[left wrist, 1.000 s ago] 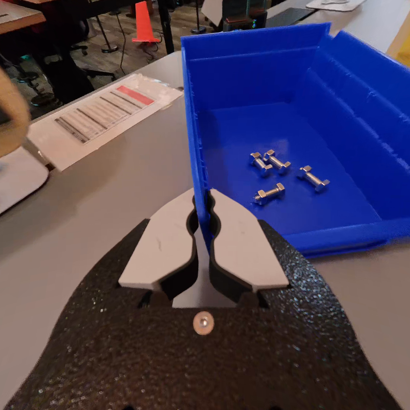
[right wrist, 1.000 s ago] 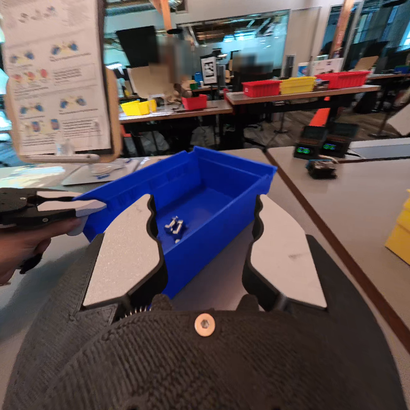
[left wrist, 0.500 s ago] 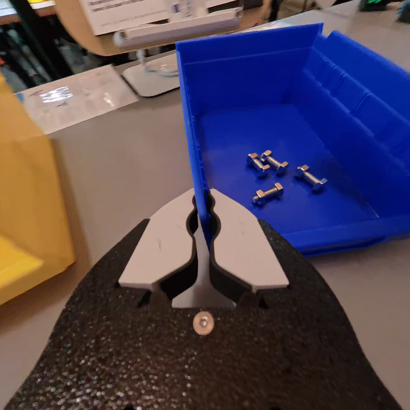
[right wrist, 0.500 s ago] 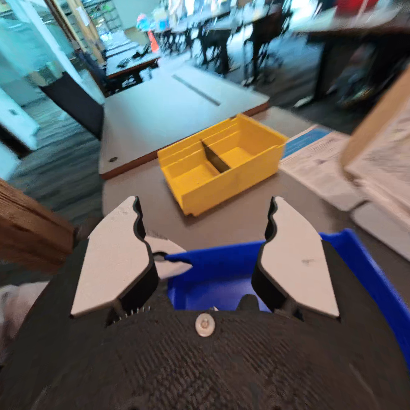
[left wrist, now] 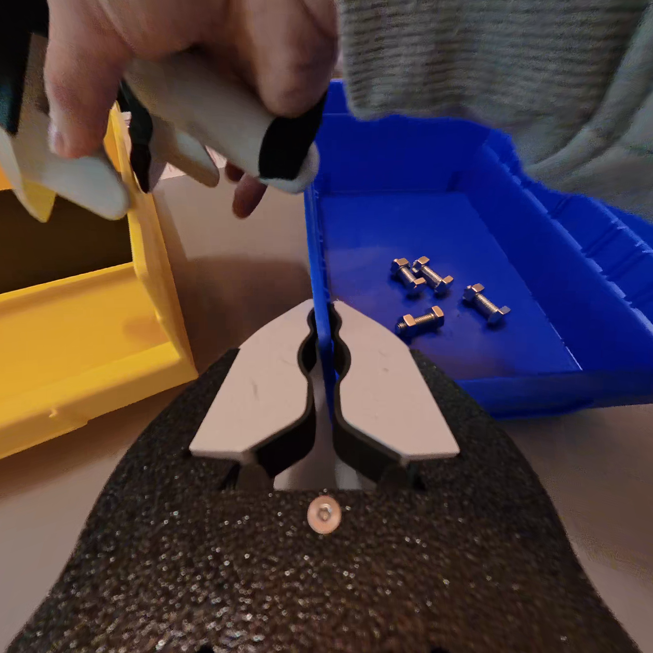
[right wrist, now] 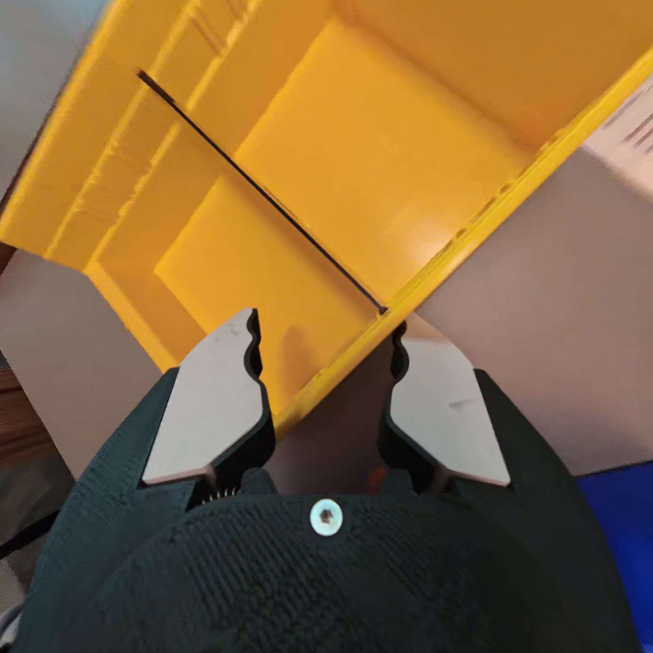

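The right tool [right wrist: 327, 321] has swung over, spread, astride the yellow bin [right wrist: 353, 141]'s wall; the left tool [left wrist: 322, 311] pinches the blue bin [left wrist: 459, 233]'s wall on the grey table [left wrist: 565, 494].

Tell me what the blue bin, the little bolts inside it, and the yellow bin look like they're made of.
Blue bin: likely moulded plastic, smooth with a slight sheen, thin ribbed walls. Bolts: metal, probably plated steel; bright silver, threaded shanks, each with a nut. Yellow bin: apparently the same glossy plastic, with stepped walls and a thin dark divider of unclear material.
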`<act>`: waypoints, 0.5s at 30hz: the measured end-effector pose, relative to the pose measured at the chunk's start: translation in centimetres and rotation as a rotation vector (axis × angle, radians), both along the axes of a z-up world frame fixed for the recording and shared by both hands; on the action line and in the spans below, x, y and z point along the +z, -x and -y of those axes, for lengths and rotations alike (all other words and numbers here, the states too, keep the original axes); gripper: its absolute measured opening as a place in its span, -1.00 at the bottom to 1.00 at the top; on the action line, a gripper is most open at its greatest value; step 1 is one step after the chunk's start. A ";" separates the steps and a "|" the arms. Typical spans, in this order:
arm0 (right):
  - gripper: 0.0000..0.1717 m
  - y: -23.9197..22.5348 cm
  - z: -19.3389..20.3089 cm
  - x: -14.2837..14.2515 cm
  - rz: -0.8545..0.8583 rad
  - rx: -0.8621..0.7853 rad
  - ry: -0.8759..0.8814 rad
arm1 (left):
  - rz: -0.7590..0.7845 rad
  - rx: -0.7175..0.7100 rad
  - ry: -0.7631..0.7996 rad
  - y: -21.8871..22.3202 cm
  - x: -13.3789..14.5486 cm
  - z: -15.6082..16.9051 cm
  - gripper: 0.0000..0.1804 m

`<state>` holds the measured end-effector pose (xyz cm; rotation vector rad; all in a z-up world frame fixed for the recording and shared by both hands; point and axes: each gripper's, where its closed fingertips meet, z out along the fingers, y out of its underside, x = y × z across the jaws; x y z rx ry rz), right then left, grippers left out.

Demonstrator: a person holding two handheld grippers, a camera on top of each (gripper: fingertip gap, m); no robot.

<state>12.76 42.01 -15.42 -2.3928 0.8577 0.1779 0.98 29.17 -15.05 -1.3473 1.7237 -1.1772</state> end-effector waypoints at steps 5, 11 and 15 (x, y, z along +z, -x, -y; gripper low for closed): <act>-0.39 0.0 0.0 -4.7 -0.072 -0.045 0.158 | 0.021 -0.014 0.031 -0.3 0.1 -0.1 -0.96; -0.64 -1.2 -0.9 -4.5 -0.065 -0.033 0.221 | 0.051 -0.005 -0.013 -0.5 0.2 -0.4 -0.96; -0.63 -1.9 -0.7 -0.8 -0.058 -0.008 0.273 | 0.060 -0.006 -0.028 -0.3 0.2 -0.8 -0.96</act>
